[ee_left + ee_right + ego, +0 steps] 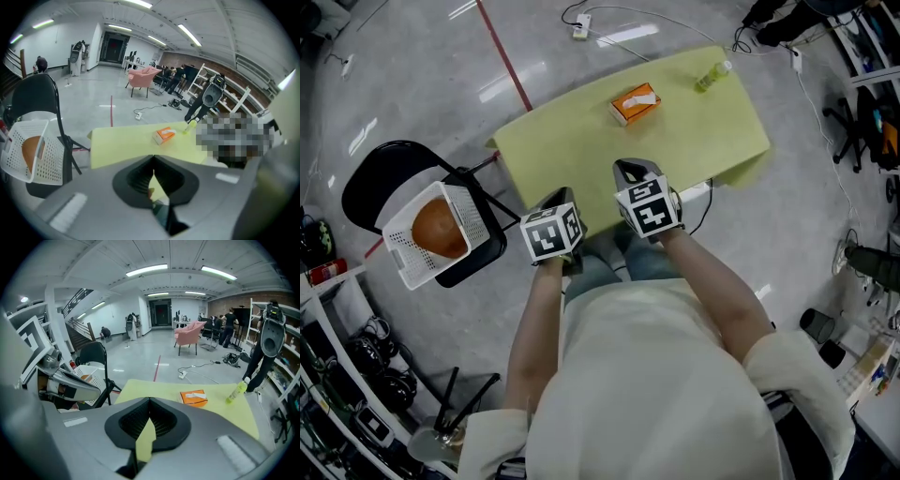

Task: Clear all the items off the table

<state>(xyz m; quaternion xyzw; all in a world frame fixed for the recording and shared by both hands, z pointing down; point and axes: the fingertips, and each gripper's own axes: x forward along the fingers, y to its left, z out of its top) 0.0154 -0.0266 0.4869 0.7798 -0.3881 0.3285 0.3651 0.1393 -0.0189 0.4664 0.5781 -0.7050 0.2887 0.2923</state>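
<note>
- Both claws sit pressed together with nothing between them, the left claw [153,161] and the right claw [149,404] alike, side by side over the near edge of the yellow-green desk [572,141].
- Two things are left to clear: the orange tissue box [635,103] and the green bottle [712,75].
- The next step looks like a reach for one of them, and the box is the nearer.
- To do it well, I'd spread the jaws before arriving (they won't fit round anything as they stand). Then come down over the box's narrower sides and close squarely so it doesn't twist out.
- The box lies ahead of the right claw on the far half of the desk, well apart from both.
- The bottle is farther still, near the far right corner, so it suits the right hand.
- The white basket [473,220] on the black chair [375,178] stands off the person's left, already holding something round and orange.
</note>
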